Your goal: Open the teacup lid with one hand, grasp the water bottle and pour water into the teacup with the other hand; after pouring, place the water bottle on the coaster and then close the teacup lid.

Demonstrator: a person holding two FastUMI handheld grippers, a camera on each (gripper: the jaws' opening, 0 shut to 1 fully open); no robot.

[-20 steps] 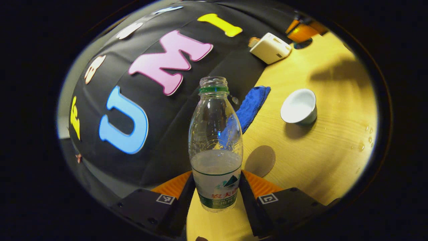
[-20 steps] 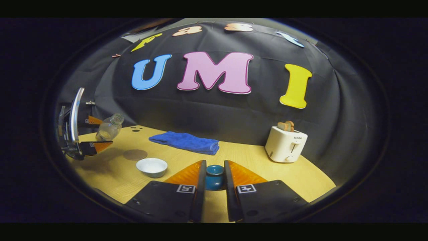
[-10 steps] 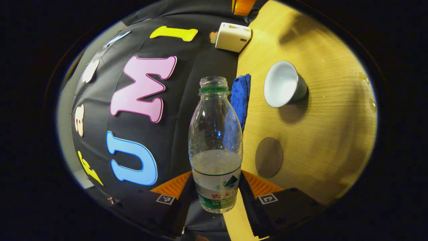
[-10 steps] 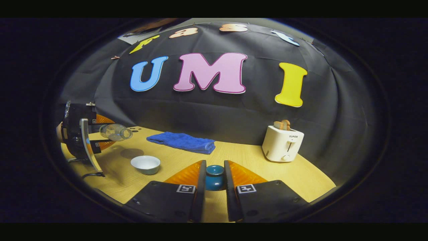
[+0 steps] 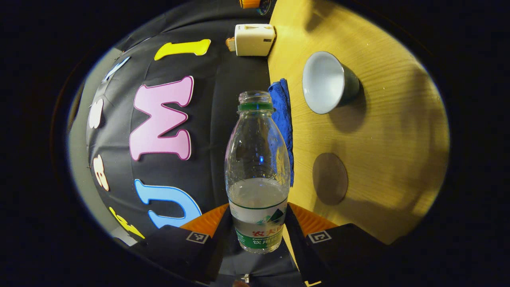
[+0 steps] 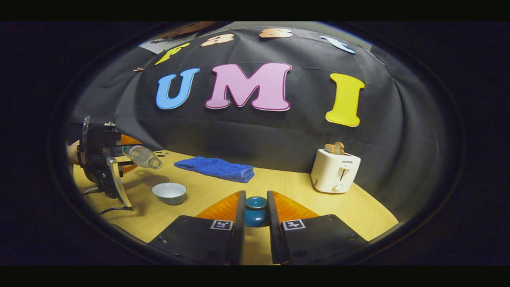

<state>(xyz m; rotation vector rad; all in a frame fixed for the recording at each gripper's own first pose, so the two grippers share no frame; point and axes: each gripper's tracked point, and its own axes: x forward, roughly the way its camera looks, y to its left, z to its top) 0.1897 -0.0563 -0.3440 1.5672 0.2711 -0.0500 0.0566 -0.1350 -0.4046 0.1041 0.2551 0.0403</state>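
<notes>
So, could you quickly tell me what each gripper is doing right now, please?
Left gripper: closed on the water bottle, tipped toward the teacup.
Right gripper: closed on the teacup lid, held off the cup.

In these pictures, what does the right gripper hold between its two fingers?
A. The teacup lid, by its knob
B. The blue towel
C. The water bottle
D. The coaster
A: in the right gripper view the right gripper has both fingers pressed on the teal knob of the teacup lid, while the water bottle is tilted in the left gripper over the open teacup.
</notes>
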